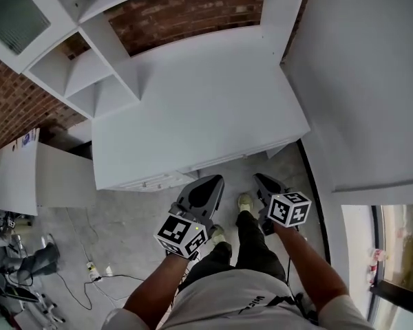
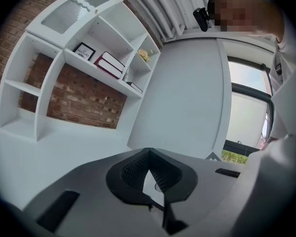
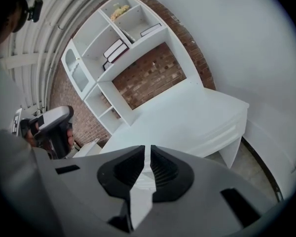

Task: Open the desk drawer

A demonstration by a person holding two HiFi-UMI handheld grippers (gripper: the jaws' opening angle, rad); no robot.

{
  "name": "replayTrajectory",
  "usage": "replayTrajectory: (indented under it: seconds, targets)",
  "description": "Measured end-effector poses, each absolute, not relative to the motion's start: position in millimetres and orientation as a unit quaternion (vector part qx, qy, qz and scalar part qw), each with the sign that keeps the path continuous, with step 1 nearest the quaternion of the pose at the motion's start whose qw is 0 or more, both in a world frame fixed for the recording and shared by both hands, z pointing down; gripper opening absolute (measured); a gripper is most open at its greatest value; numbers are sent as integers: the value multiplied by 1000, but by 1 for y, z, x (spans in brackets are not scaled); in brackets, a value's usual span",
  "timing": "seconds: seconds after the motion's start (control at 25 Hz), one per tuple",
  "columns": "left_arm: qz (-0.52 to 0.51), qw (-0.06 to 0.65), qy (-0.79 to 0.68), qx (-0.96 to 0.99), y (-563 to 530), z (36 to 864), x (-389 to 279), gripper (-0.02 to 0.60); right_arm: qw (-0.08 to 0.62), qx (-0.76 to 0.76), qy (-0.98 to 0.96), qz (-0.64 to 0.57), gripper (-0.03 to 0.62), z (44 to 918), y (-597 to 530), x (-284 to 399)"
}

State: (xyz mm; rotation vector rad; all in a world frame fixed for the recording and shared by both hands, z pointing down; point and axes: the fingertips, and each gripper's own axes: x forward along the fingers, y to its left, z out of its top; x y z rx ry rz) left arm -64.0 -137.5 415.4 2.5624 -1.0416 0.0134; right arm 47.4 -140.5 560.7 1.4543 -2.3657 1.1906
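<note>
The desk drawer (image 1: 155, 181) sits shut under the tabletop (image 1: 193, 102) edge, ahead and slightly left of the left gripper (image 1: 210, 183), whose jaws meet tip to tip on nothing. The right gripper (image 1: 259, 179), alongside, is all but closed and empty. I'd part one pair, then approach the drawer front level; its handle is too small to make out.
</note>
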Motion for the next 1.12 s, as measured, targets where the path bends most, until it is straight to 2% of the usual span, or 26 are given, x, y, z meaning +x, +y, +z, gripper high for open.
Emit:
replayTrajectory:
  seconds: [0.36,0.48,0.72,1.12]
  targets:
    - [40,224,-409,884,-194,463,-41,12,120,448,-773,433,26,663,-187,60]
    - [51,235,-416,877,-211,478,-33,12,135,439,-766,450,72,694,-201,64]
    - [68,251,-426,866,-233,504,-23,12,164,431,-753,469,77,746,-222,70]
    - [80,268,-443,852,-248,529,-18,12,189,417,-742,489,95,801,-242,66]
